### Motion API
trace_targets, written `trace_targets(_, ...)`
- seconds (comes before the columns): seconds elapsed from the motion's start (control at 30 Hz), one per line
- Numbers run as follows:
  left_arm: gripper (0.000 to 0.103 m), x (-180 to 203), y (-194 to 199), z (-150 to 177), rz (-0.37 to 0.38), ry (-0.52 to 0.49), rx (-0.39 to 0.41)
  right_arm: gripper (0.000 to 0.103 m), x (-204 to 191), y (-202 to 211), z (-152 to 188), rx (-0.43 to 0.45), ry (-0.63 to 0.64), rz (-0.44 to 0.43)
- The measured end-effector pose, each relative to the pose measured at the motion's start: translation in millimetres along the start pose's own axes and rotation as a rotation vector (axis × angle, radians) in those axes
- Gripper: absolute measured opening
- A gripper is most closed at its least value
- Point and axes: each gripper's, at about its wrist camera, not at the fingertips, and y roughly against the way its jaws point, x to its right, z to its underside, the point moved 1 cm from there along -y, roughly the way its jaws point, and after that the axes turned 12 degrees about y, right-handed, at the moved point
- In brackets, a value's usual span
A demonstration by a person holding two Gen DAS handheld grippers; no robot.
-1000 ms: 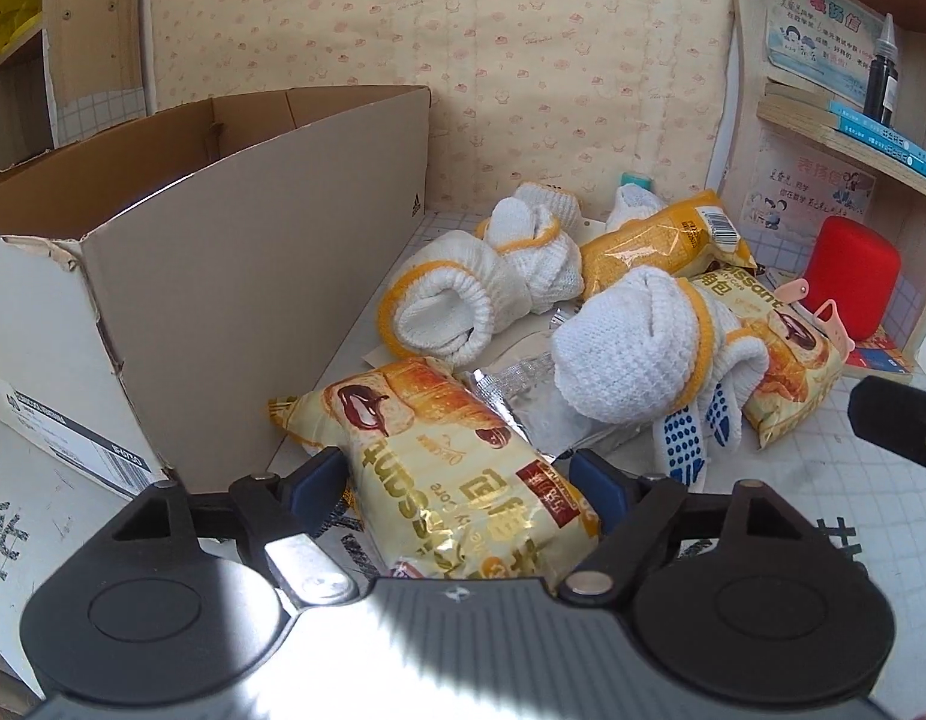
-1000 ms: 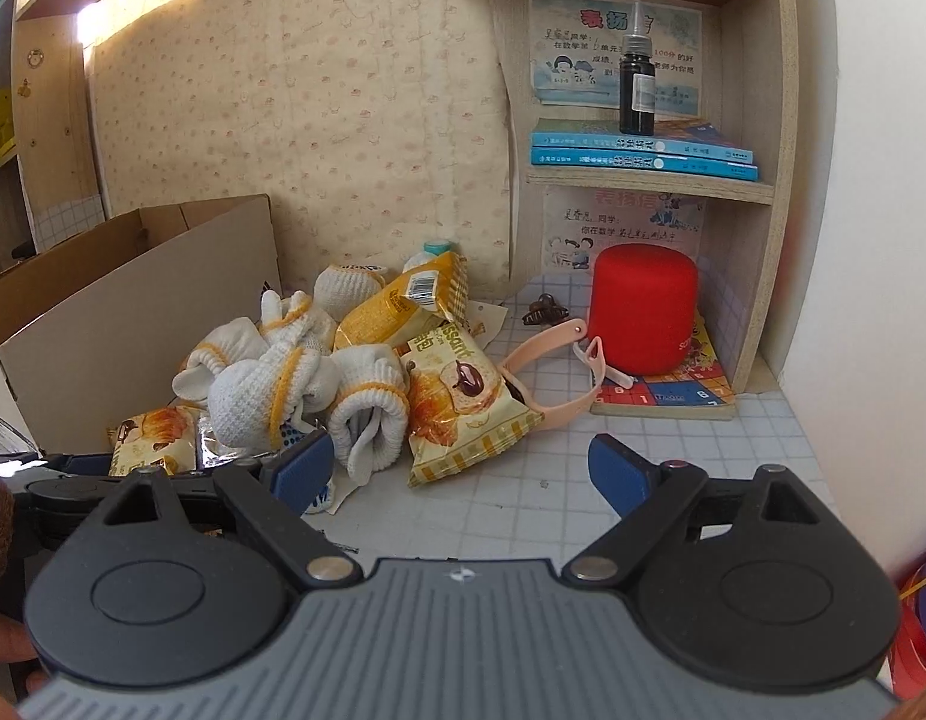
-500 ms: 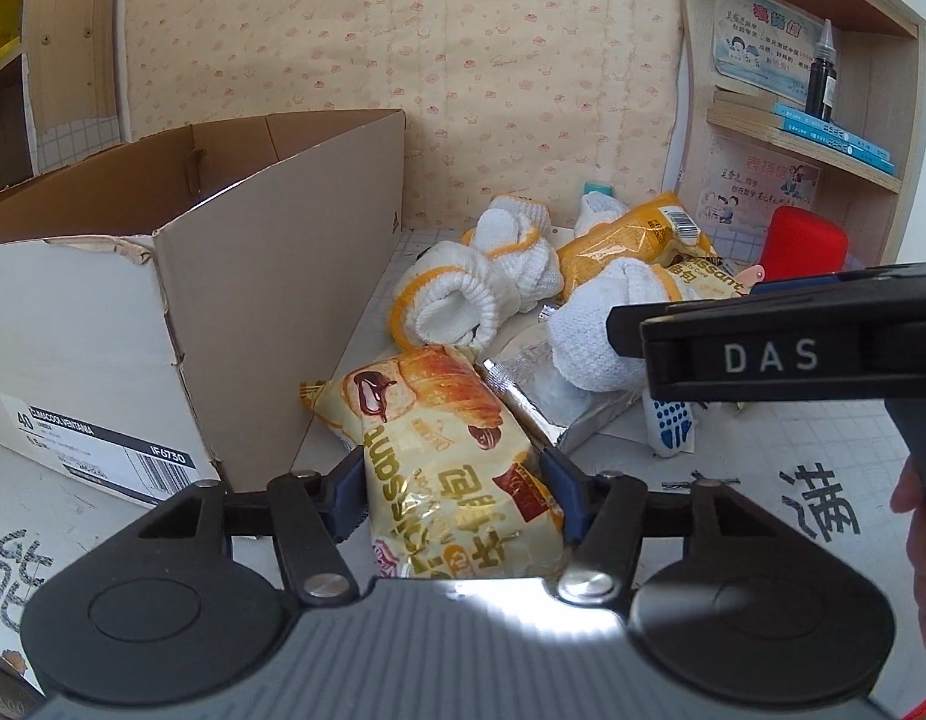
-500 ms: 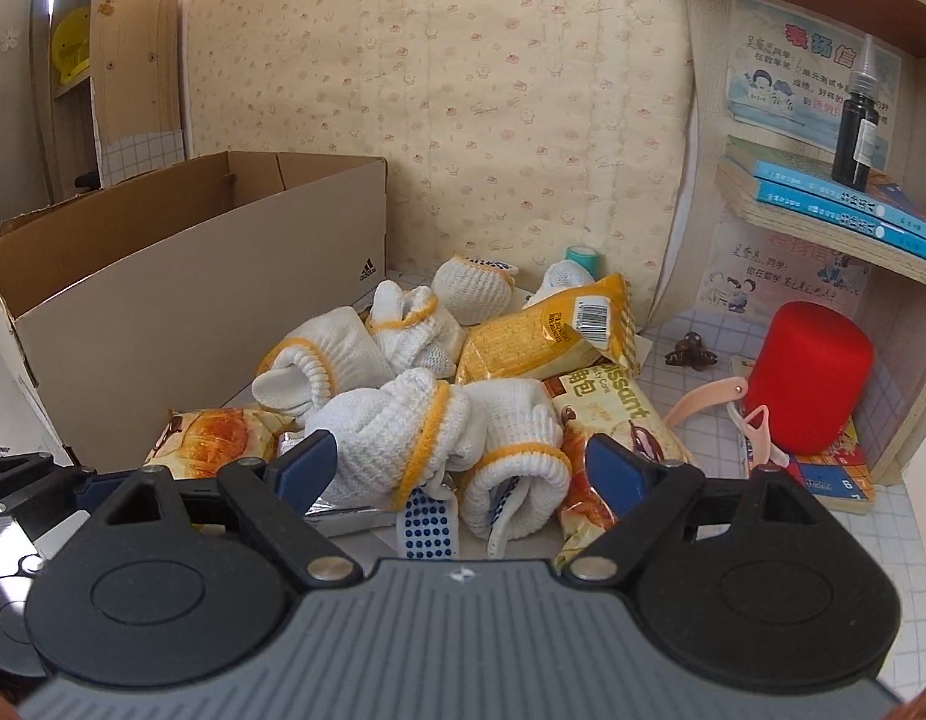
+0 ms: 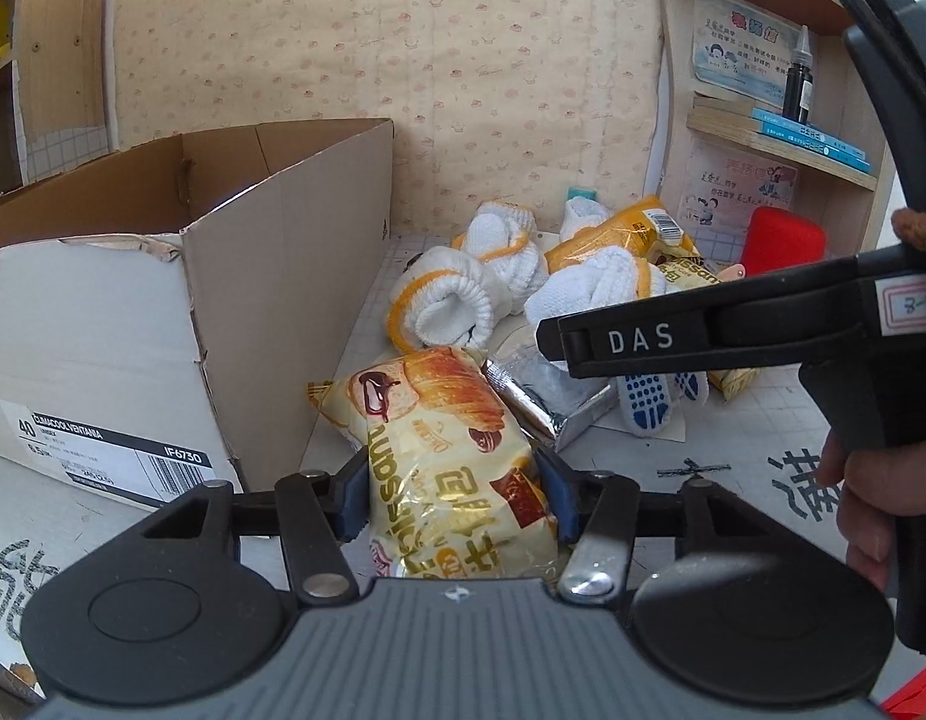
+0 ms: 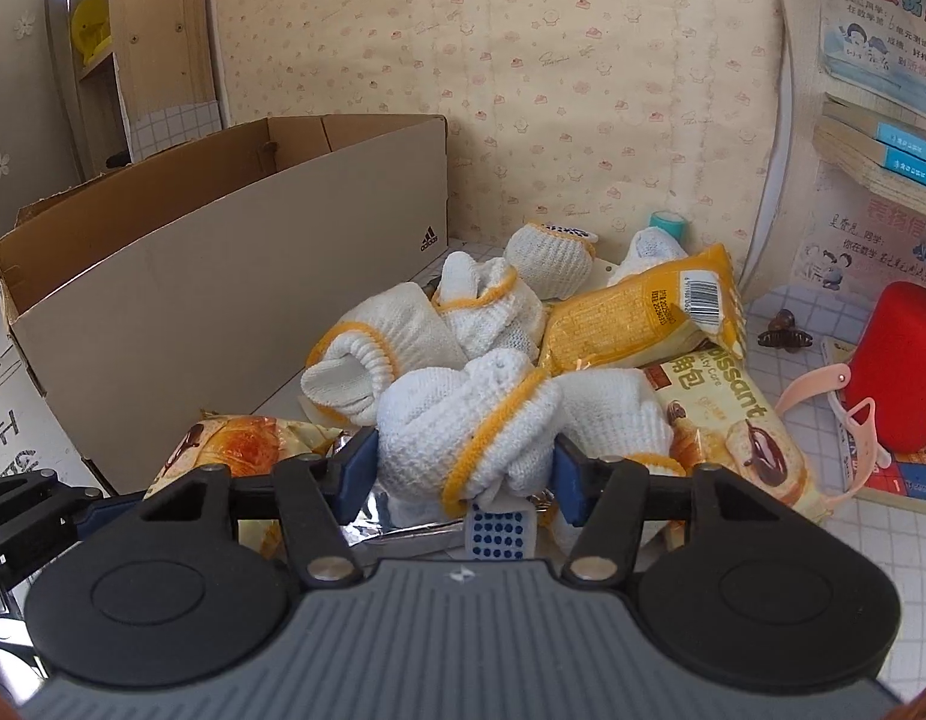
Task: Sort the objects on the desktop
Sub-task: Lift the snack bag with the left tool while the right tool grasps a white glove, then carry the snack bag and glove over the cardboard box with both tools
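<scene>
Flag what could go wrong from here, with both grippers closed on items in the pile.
The right gripper grips a rolled glove bundle lying on a silver packet; lifting may drag it or neighbouring gloves along. The left gripper squeezes the croissant packet, which may crush. The grippers are close together and could collide.

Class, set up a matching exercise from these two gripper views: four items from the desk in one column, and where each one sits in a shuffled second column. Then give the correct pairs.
Items
1. croissant packet
2. rolled white glove
3. red cylinder
4. dark dropper bottle

Places
A. on the shelf, standing on blue books
B. between the right gripper fingers
C. on the desk below the shelf, at the right
D. between the left gripper fingers, beside the cardboard box

Pairs: 1-D, 2-B, 3-C, 4-A
</scene>
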Motion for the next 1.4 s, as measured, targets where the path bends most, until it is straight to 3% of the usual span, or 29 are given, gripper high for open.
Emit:
trace_targets(0.4, 0.053, 10.6, 20.6, -7.7, 0.038, -0.047, 0.083, 0.051, 16.7, 44.5, -6.3, 0.119, -0.063, 0.05)
trace_targets(0.8, 0.053, 7.6, 68.9, -43.2, 0.061, -0.038, 0.219, 0.051, 13.8, 93.0, -31.5, 0.241, -0.049, 0.075)
trace_targets(1.0, 0.053, -20.0, 90.2, -72.9, 0.037, 0.005, 0.27, 0.051, -1.4, 101.2, -57.8, 0.289, -0.02, 0.034)
trace_targets(1.13, 0.053, -46.9, 95.2, -87.5, -0.018, 0.007, 0.294, 0.051, -17.0, 90.7, -75.1, 0.301, -0.012, -0.018)
trace_targets(1.4, 0.053, -98.9, 93.4, -109.1, -0.088, 0.049, 0.265, 0.051, -50.9, 62.9, -105.0, 0.298, 0.008, -0.086)
